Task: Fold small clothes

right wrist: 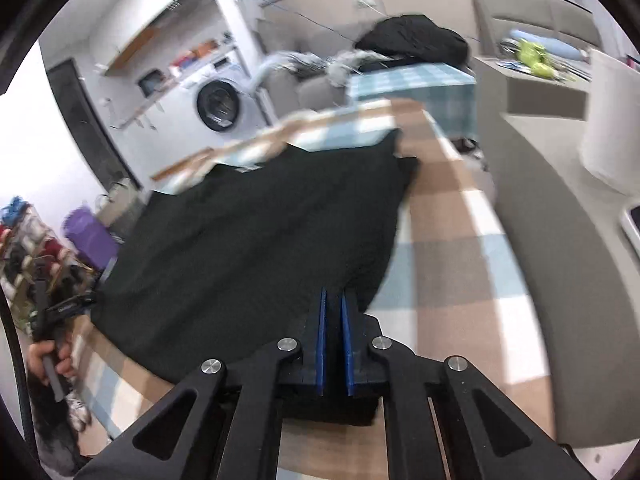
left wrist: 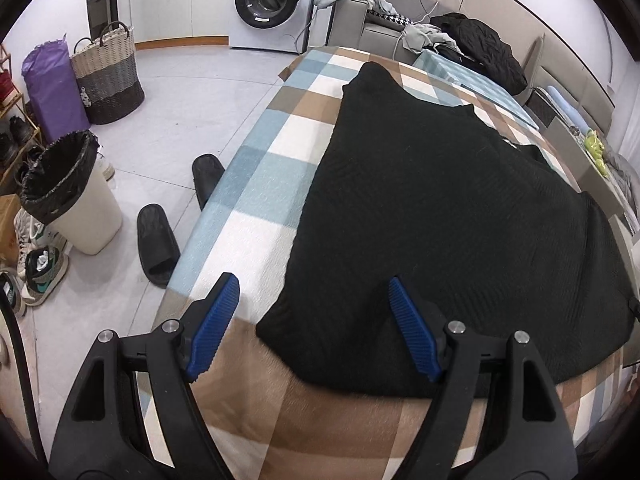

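A black knit garment (left wrist: 440, 208) lies spread flat on a plaid blanket (left wrist: 260, 184) that covers the bed. My left gripper (left wrist: 313, 282) hangs open over the garment's near left corner, one blue pad (left wrist: 412, 332) above the cloth and the other above the blanket. The blurred right wrist view shows the same garment (right wrist: 260, 232) on the blanket (right wrist: 448, 240). My right gripper (right wrist: 334, 292) is at its near right corner, pads drawn together with a thin dark strip of cloth between them. At that view's left edge a hand (right wrist: 48, 360) holds the left gripper.
Left of the bed on the floor are two black slippers (left wrist: 158, 248), a white bin with a black liner (left wrist: 76, 192), sneakers and a woven basket (left wrist: 108, 72). A washing machine (left wrist: 272, 0) stands at the back. A dark jacket (left wrist: 484, 44) lies beyond the bed's far end.
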`<state>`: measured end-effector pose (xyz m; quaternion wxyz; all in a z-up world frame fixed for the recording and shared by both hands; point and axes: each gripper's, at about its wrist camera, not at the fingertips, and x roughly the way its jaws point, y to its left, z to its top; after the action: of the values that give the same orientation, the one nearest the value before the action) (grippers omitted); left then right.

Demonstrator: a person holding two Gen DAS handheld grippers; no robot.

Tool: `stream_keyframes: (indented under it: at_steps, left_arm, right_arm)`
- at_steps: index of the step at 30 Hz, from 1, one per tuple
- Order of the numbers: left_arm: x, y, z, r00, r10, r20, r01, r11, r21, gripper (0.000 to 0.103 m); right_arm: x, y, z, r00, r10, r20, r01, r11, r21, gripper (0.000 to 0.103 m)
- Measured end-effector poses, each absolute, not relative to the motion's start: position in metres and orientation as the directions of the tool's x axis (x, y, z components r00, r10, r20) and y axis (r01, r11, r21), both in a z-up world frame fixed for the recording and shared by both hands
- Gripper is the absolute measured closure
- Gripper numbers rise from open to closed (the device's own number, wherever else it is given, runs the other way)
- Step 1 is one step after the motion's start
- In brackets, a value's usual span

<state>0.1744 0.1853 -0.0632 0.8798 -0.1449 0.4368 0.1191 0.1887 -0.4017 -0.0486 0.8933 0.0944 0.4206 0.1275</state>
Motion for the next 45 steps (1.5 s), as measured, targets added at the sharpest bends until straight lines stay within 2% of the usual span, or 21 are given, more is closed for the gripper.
stream_keyframes:
  at_steps: [2, 5, 6, 8, 9, 10, 11, 13, 16, 19, 21, 28, 30, 31, 33, 35, 39, 42, 44, 45]
  left_arm:
    - [0.17, 0.183, -0.064, 0.59, 0.076, -0.804, -0.33, 0.932, -0.154, 0.028]
    - [0.172, 0.18, -0.066, 0.577, 0.065, -0.814, -0.312, 0.939, -0.146, 0.028]
    - [0.173, 0.179, -0.066, 0.577, 0.07, -0.813, -0.309, 0.941, -0.138, 0.028]
    - [0.174, 0.179, -0.065, 0.582, 0.061, -0.811, -0.302, 0.942, -0.146, 0.028]
    - [0.174, 0.179, -0.065, 0.589, 0.049, -0.807, -0.299, 0.941, -0.161, 0.034]
    - [0.174, 0.18, -0.064, 0.6, 0.034, -0.799, -0.294, 0.939, -0.18, 0.05]
    - [0.175, 0.18, -0.063, 0.612, 0.019, -0.791, -0.287, 0.937, -0.2, 0.059]
    - [0.174, 0.178, -0.06, 0.634, 0.0, -0.773, -0.274, 0.935, -0.225, 0.084]
    - [0.169, 0.173, -0.052, 0.659, 0.026, -0.752, -0.274, 0.939, -0.207, 0.092]
    - [0.157, 0.174, -0.037, 0.693, 0.012, -0.721, -0.267, 0.933, -0.241, 0.1]
    - [0.147, 0.178, -0.03, 0.709, 0.014, -0.705, -0.271, 0.928, -0.255, 0.102]
    - [0.135, 0.189, -0.043, 0.68, 0.007, -0.733, -0.303, 0.913, -0.272, 0.102]
    - [0.135, 0.188, -0.045, 0.68, 0.015, -0.733, -0.302, 0.917, -0.261, 0.102]
    - [0.135, 0.188, -0.044, 0.679, 0.017, -0.734, -0.303, 0.917, -0.259, 0.102]
    - [0.136, 0.187, -0.046, 0.677, 0.021, -0.736, -0.305, 0.918, -0.254, 0.102]
    - [0.136, 0.187, -0.047, 0.672, 0.028, -0.74, -0.308, 0.919, -0.245, 0.102]
    - [0.139, 0.187, -0.051, 0.668, 0.014, -0.744, -0.3, 0.92, -0.252, 0.102]
    - [0.141, 0.187, -0.051, 0.656, 0.019, -0.754, -0.304, 0.921, -0.242, 0.1]
    - [0.141, 0.188, -0.051, 0.654, 0.011, -0.756, -0.306, 0.919, -0.25, 0.092]
    - [0.142, 0.188, -0.051, 0.655, 0.003, -0.756, -0.302, 0.918, -0.257, 0.083]
  right_arm:
    - [0.194, -0.41, -0.062, 0.577, 0.247, -0.779, -0.077, 0.965, 0.249, 0.1]
    - [0.197, -0.416, -0.066, 0.563, 0.223, -0.796, -0.047, 0.97, 0.238, 0.099]
    - [0.195, -0.419, -0.065, 0.567, 0.243, -0.787, -0.042, 0.963, 0.267, 0.095]
    - [0.194, -0.421, -0.065, 0.558, 0.294, -0.776, -0.041, 0.944, 0.329, 0.077]
    - [0.196, -0.422, -0.064, 0.567, 0.307, -0.764, -0.043, 0.938, 0.345, 0.072]
    - [0.196, -0.423, -0.064, 0.575, 0.317, -0.754, -0.048, 0.933, 0.356, 0.062]
    - [0.2, -0.424, -0.064, 0.577, 0.325, -0.75, -0.052, 0.93, 0.363, 0.06]
    - [0.207, -0.423, -0.065, 0.582, 0.331, -0.743, -0.051, 0.926, 0.373, 0.06]
    - [0.218, -0.415, -0.069, 0.571, 0.31, -0.76, -0.051, 0.938, 0.344, 0.06]
    - [0.223, -0.409, -0.07, 0.562, 0.317, -0.764, -0.061, 0.937, 0.344, 0.06]
    - [0.224, -0.407, -0.071, 0.56, 0.313, -0.768, -0.068, 0.94, 0.334, 0.06]
    - [0.232, -0.41, -0.074, 0.56, 0.337, -0.757, -0.065, 0.928, 0.366, 0.06]
    - [0.234, -0.408, -0.075, 0.565, 0.343, -0.751, -0.068, 0.926, 0.371, 0.077]
    - [0.235, -0.407, -0.074, 0.569, 0.348, -0.745, -0.072, 0.924, 0.376, 0.091]
    - [0.23, -0.405, -0.063, 0.604, 0.377, -0.702, -0.107, 0.911, 0.398, 0.094]
    - [0.22, -0.403, -0.049, 0.641, 0.383, -0.665, -0.152, 0.913, 0.379, 0.095]
    - [0.228, -0.408, -0.068, 0.561, 0.289, -0.776, -0.065, 0.95, 0.306, 0.095]
    - [0.227, -0.407, -0.067, 0.56, 0.289, -0.776, -0.057, 0.948, 0.312, 0.086]
    - [0.225, -0.408, -0.065, 0.558, 0.283, -0.78, -0.054, 0.95, 0.307, 0.074]
    - [0.222, -0.409, -0.063, 0.563, 0.292, -0.773, -0.056, 0.947, 0.317, 0.071]
